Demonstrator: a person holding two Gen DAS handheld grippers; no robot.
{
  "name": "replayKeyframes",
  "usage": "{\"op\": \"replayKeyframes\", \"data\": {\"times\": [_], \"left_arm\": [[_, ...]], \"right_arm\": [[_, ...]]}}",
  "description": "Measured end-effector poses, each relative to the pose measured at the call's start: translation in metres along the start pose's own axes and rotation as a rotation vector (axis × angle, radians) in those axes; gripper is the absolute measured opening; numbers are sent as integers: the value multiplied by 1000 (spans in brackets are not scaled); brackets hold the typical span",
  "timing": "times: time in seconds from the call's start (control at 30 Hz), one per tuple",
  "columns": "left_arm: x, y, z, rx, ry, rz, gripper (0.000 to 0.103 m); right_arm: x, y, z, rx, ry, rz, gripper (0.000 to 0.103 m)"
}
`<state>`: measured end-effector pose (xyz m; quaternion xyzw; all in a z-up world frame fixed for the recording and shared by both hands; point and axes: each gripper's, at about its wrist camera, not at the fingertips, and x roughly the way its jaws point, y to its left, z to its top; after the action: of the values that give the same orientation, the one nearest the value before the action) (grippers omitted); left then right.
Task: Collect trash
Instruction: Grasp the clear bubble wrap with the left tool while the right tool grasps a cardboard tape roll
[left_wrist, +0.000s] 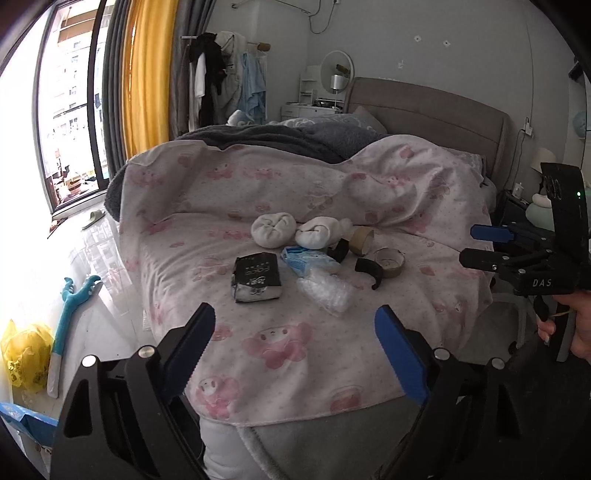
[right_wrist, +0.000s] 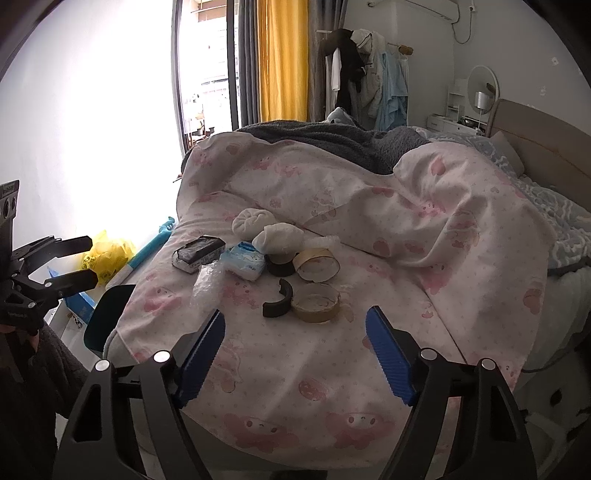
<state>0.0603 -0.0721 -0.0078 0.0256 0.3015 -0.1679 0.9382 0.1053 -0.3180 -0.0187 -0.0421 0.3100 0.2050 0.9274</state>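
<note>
Approach step, nothing picked up yet. Left tongs (left_wrist: 295, 328) spread, empty, aimed over the black-and-white crumpled snack packet (left_wrist: 256, 277) on the pink-printed bed cover (left_wrist: 280, 369). Right tongs (right_wrist: 295, 332) spread, empty, just short of the tan empty tape ring (right_wrist: 316, 302) and curved black plastic piece (right_wrist: 279, 300). Clear crinkled plastic wrap (left_wrist: 325, 291) and blue tissue pack (left_wrist: 308, 260) alongside, mid-bed. Next, likely: descend, straddle one item, pinch; yellow plastic bag (left_wrist: 26, 354) on the floor a probable destination.

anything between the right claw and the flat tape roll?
No. In the right wrist view, only bare pink-print quilt lies between the open right claw and the flat tape roll; a black curved piece sits beside the roll's left edge.
</note>
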Motion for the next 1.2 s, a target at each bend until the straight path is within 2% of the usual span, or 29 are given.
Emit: {"op": "replayKeyframes", "data": {"times": [0.1,0.3,0.53,0.73,0.9,1.2], "left_arm": [[18,-5,3,-9,40,-32,85],[49,-11,5,-57,104,-65,84],[82,-15,3,-102,178,-54,77],[105,-13,3,-160,203,-45,66],[124,-18,4,-156,228,-40,58],[144,-18,8,-180,260,-18,58]], "right_arm": [[10,-8,0,-22,12,0,76],[42,-20,-3,-63,49,63,75],[67,-29,-8,-127,99,79,75],[89,-33,-9,-156,128,103,75],[106,-33,-9,-177,148,99,68],[131,-33,-4,-204,164,109,64]]}}
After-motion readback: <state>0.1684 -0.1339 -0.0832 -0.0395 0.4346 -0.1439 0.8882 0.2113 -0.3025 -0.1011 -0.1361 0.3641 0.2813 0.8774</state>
